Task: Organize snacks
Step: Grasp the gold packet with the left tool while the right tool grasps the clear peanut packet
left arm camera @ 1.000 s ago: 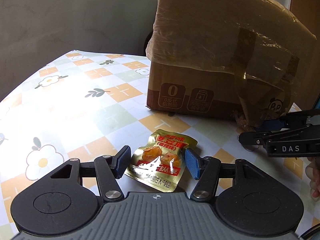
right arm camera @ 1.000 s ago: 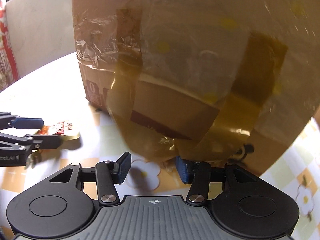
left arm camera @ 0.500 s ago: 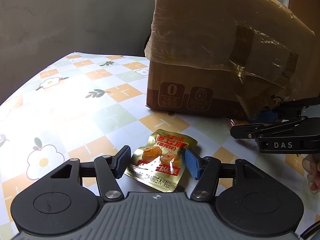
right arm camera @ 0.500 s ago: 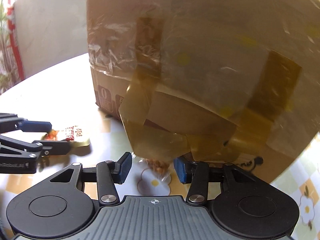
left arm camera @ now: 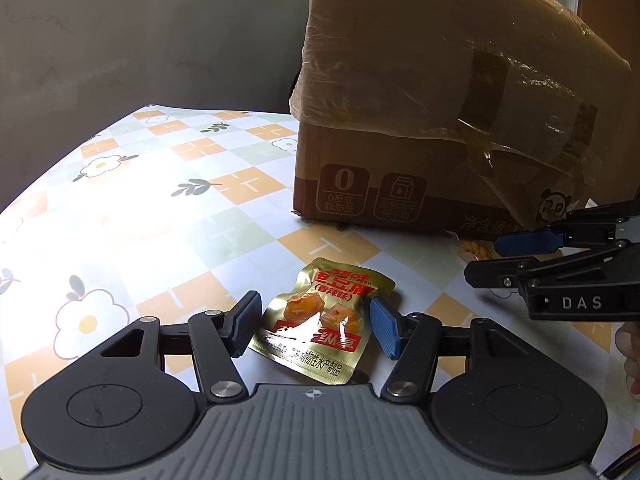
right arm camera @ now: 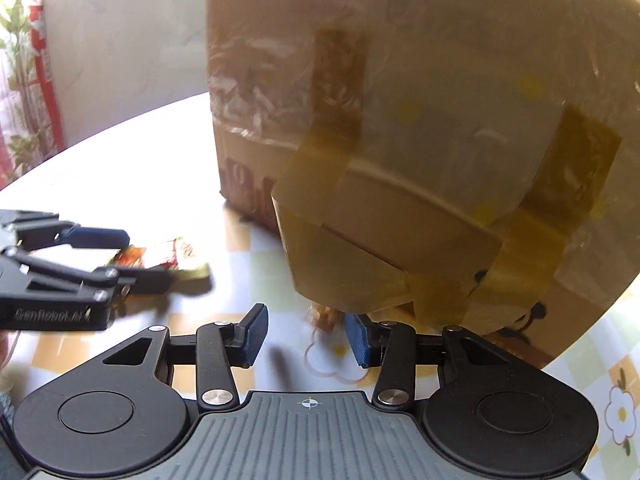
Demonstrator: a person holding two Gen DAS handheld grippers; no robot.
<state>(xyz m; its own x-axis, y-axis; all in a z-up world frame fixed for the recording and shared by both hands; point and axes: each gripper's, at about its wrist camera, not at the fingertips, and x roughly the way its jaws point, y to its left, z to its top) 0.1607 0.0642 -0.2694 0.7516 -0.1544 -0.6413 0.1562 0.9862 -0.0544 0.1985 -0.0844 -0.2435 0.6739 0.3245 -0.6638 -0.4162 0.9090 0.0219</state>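
A gold snack packet (left arm camera: 320,322) with red print lies flat on the tablecloth between the open jaws of my left gripper (left arm camera: 314,328); the pads stand beside it without squeezing. The packet also shows in the right wrist view (right arm camera: 168,258), behind the left gripper (right arm camera: 120,256). My right gripper (right arm camera: 304,338) is open close to the taped cardboard box (right arm camera: 420,160). A small clear snack bag (right arm camera: 326,314) lies just ahead of it at the box's foot. In the left wrist view the right gripper (left arm camera: 508,256) points at that bag (left arm camera: 474,248).
The big cardboard box (left arm camera: 420,120), wrapped in plastic film and brown tape, stands at the back right of the table. The flowered checked tablecloth (left arm camera: 140,220) stretches to the left. A grey wall runs behind the table.
The right gripper has moved left along the box front, toward the left gripper, and its jaws stand wider. The small bag came into view ahead of it. The left gripper has stayed over the gold packet.
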